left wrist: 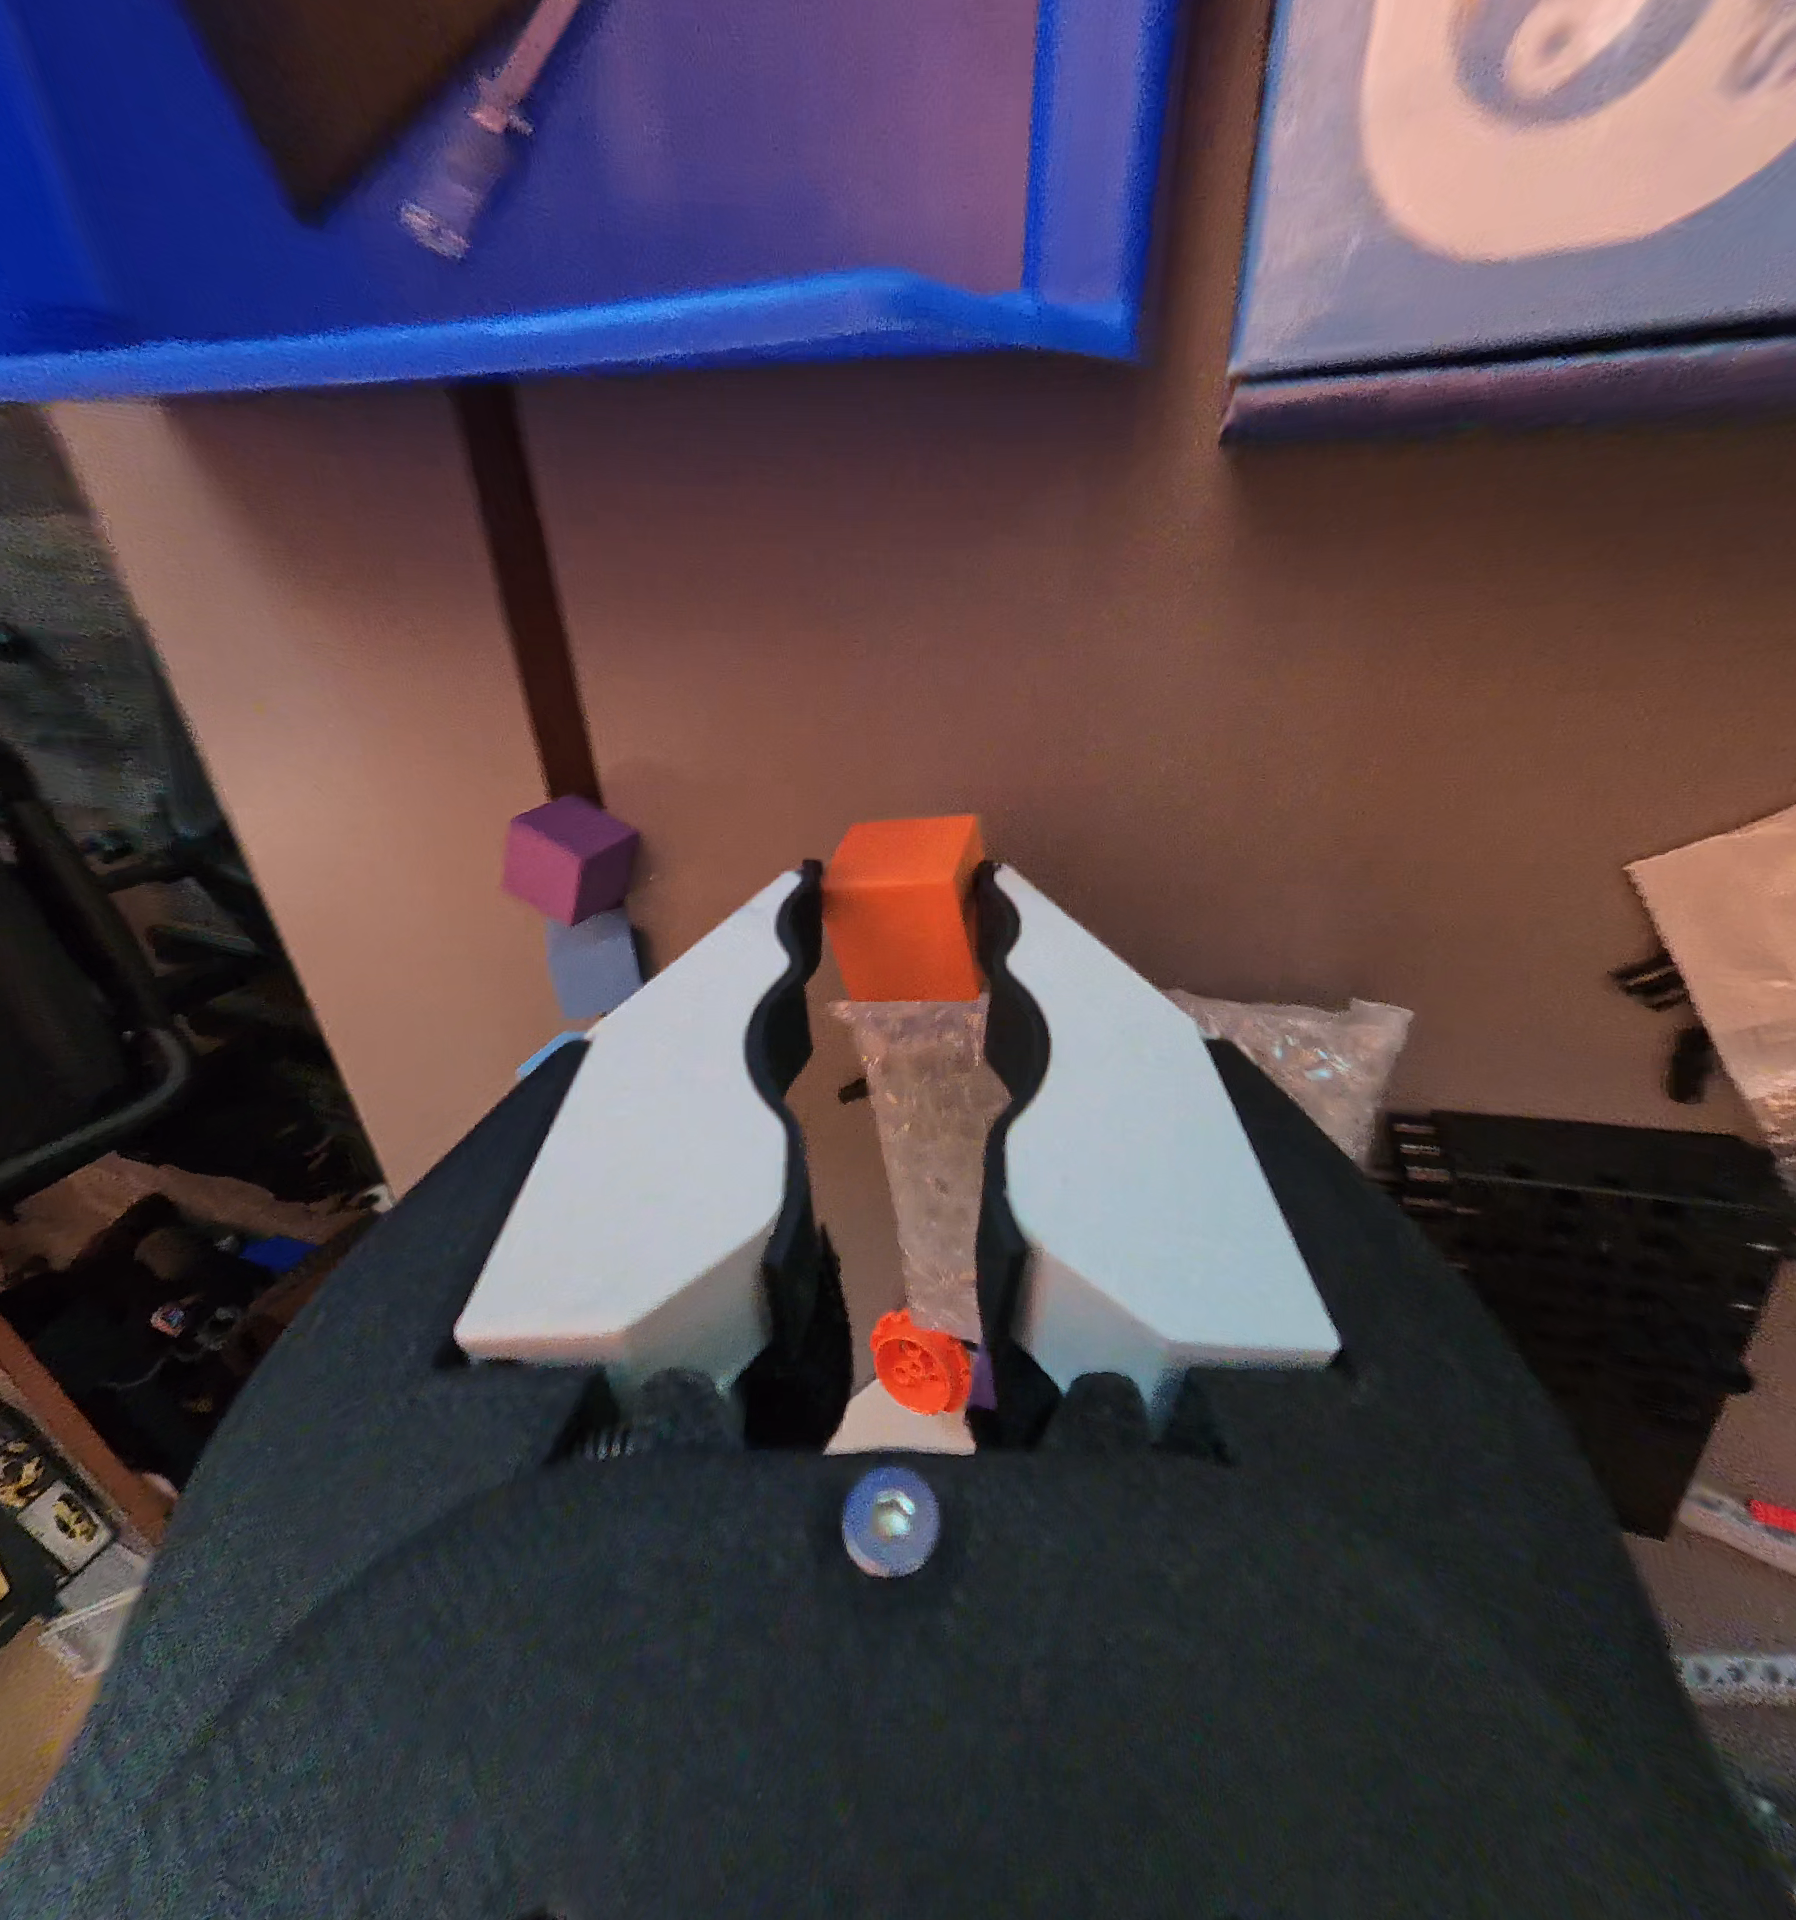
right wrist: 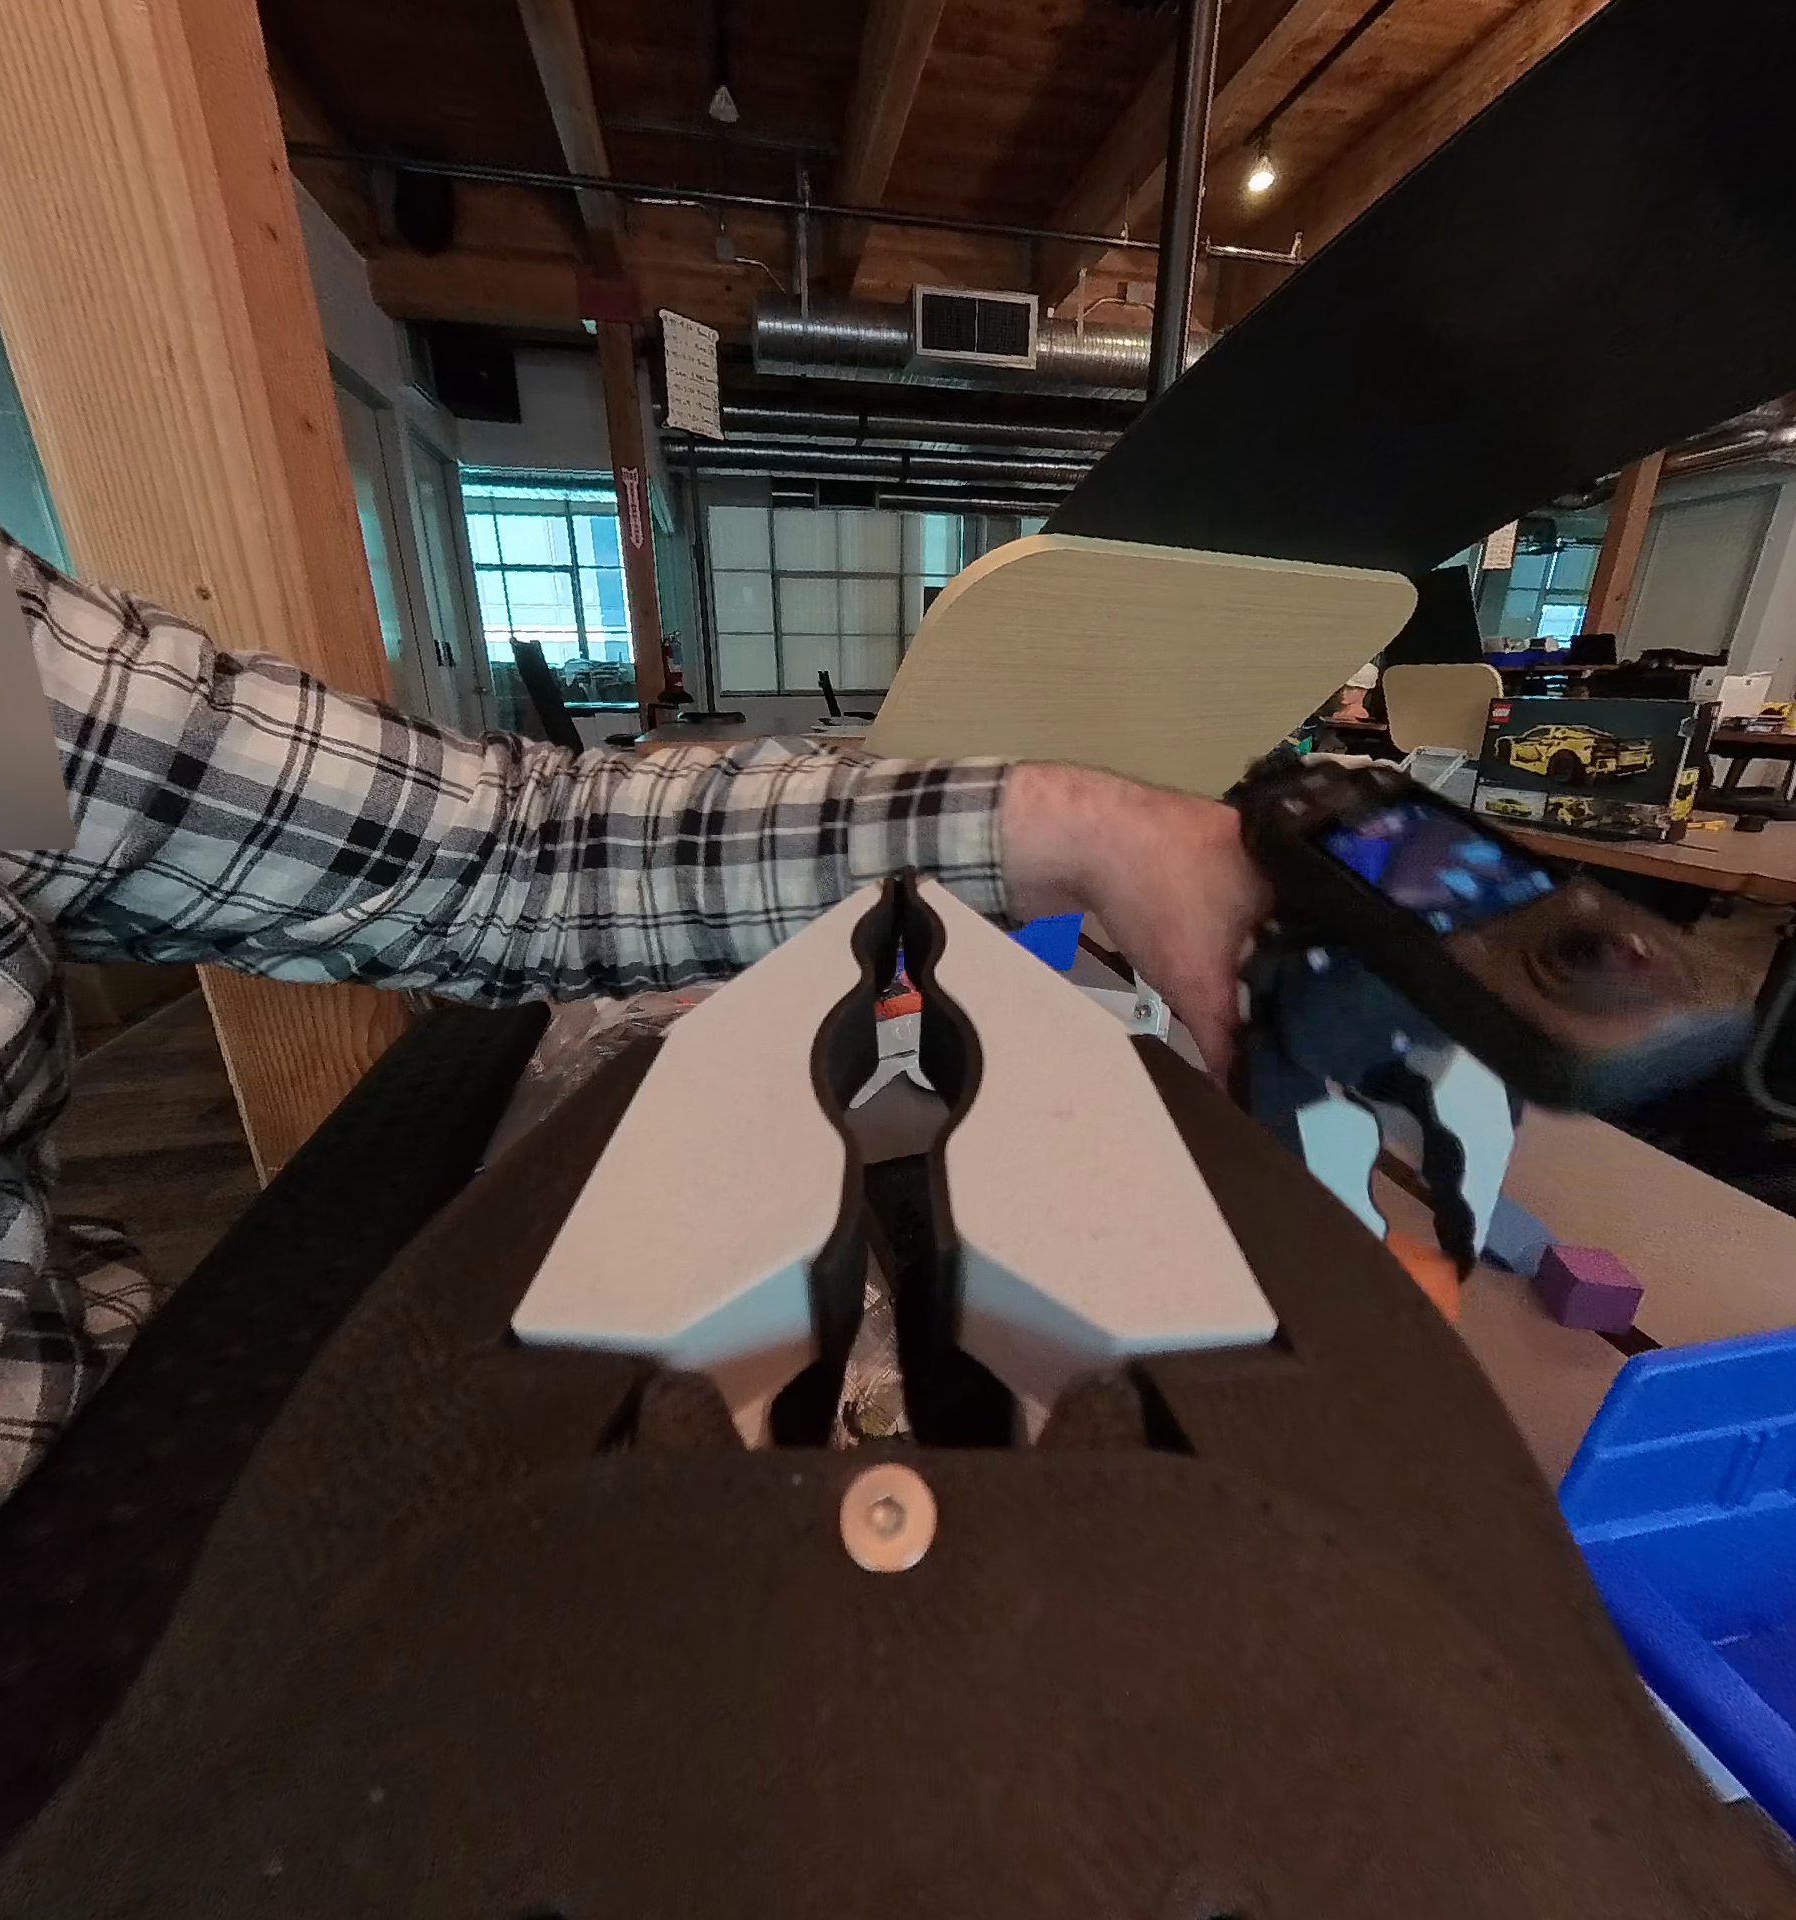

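Orange cube [left wrist: 904, 909] clamped between tips of left gripper [left wrist: 902, 883], held above tan table [left wrist: 1185, 675]. Purple cube [left wrist: 567, 860] stacked on grey cube [left wrist: 593, 966], just left of gripper, apart from it. Clear bag [left wrist: 925, 1143] seen beneath fingers; blue bin [left wrist: 561, 322] and blue box [left wrist: 1538, 343] at far edge. Black grid part [left wrist: 1569, 1278] at right. Right gripper [right wrist: 899, 883] closed, tips touching, nothing held. Plaid sleeve [right wrist: 458, 862] crosses behind it.

Left gripper [left wrist: 902, 883] points down, fingers clamped on an orange cube [left wrist: 904, 906]; a plaid-sleeved arm [right wrist: 520, 862] reaches across holding it; right gripper [right wrist: 902, 894] is raised level, fingertips closed together.
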The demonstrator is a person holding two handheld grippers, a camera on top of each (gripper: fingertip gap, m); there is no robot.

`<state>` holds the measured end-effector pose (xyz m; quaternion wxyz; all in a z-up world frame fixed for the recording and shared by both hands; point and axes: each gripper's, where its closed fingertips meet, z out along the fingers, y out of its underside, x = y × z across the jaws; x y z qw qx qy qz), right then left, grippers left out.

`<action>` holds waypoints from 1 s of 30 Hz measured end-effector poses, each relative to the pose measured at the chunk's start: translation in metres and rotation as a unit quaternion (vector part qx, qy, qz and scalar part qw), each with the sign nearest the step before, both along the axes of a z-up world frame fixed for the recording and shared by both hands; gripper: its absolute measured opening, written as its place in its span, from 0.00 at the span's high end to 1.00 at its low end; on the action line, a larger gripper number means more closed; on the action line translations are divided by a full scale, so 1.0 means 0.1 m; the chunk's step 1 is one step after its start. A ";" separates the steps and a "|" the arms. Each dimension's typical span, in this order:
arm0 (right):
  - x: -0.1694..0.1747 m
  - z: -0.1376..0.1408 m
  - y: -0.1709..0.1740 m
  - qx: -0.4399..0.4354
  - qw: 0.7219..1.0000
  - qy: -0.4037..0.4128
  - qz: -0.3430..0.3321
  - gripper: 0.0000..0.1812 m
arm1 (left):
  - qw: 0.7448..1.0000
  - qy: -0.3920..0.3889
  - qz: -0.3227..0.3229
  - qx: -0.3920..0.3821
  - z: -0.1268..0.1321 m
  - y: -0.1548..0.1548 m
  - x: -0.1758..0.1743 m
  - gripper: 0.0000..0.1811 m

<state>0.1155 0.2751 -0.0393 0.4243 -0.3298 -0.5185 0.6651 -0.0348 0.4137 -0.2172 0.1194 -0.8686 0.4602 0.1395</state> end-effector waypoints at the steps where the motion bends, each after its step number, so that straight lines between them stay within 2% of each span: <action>1: 0.00 0.01 0.00 0.000 1.000 0.001 0.000 1.00 | 1.000 -0.007 0.004 0.026 0.13 -0.02 0.01 0.85; 6: 0.00 0.02 -0.02 0.000 1.000 0.002 0.003 1.00 | 0.982 -0.070 0.048 0.170 0.75 -0.24 -0.06 0.85; 10: -0.02 0.00 -0.06 0.002 1.000 -0.002 0.008 1.00 | 0.956 -0.110 0.086 0.259 0.94 -0.48 -0.22 0.85; 14: -0.04 -0.02 -0.07 0.004 1.000 -0.005 0.007 1.00 | 0.935 -0.128 0.112 0.310 0.90 -0.69 -0.39 0.85; 18: -0.04 -0.02 -0.07 0.002 1.000 -0.004 0.008 1.00 | 0.915 -0.170 0.125 0.344 0.87 -0.78 -0.41 0.85; 23: -0.04 -0.03 -0.09 0.003 1.000 -0.006 0.011 1.00 | 0.904 -0.208 0.131 0.351 0.77 -0.83 -0.43 0.84; 28: -0.03 -0.02 -0.08 0.000 1.000 -0.003 0.012 1.00 | 0.899 -0.194 0.122 0.372 0.62 -0.81 -0.53 0.84; 30: -0.04 -0.02 -0.08 0.001 1.000 -0.004 0.013 1.00 | 0.895 -0.213 0.127 0.371 0.57 -0.81 -0.54 0.85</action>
